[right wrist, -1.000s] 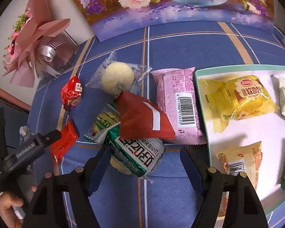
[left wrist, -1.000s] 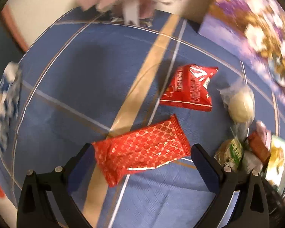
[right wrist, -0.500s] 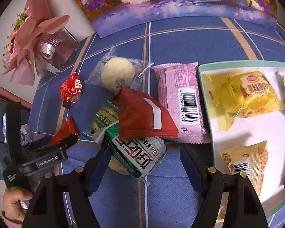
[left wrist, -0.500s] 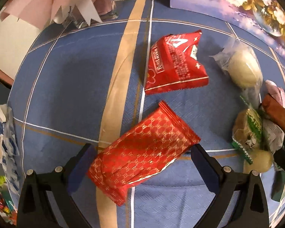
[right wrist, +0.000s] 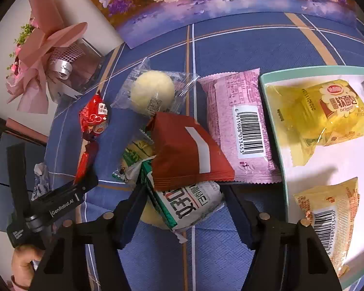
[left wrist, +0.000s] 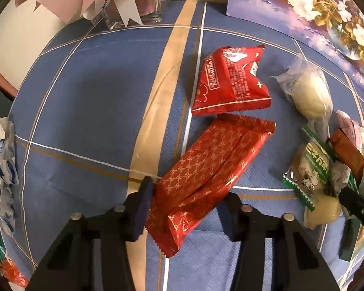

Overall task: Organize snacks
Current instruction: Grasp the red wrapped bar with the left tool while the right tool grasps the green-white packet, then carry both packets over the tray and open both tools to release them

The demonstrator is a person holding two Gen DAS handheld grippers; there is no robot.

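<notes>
1. My left gripper (left wrist: 186, 203) had just been closing its jaws, and its pads pressed both sides of the long red gold-patterned wrapper (left wrist: 206, 177), which lay on the blue tablecloth (left wrist: 89, 111) just left of the snack pile.
2. The red triangular packet (left wrist: 230, 82) sat just beyond that wrapper's far end, nearly touching it.
3. My right gripper (right wrist: 182, 208) had also just been closing its jaws, and its fingers squeezed the white and green bun packet (right wrist: 191, 201) at the near side of the pile.
4. A brown-red packet (right wrist: 186, 155) lay on top of that bun packet, overlapping the pink barcode packet (right wrist: 237, 128) beside the tray.
5. The mint-rimmed tray (right wrist: 274, 126) stood right of the pile, holding yellow bread packets (right wrist: 327, 111).
6. A clear-wrapped pale bun (right wrist: 153, 92) lay beyond the pile.
</notes>
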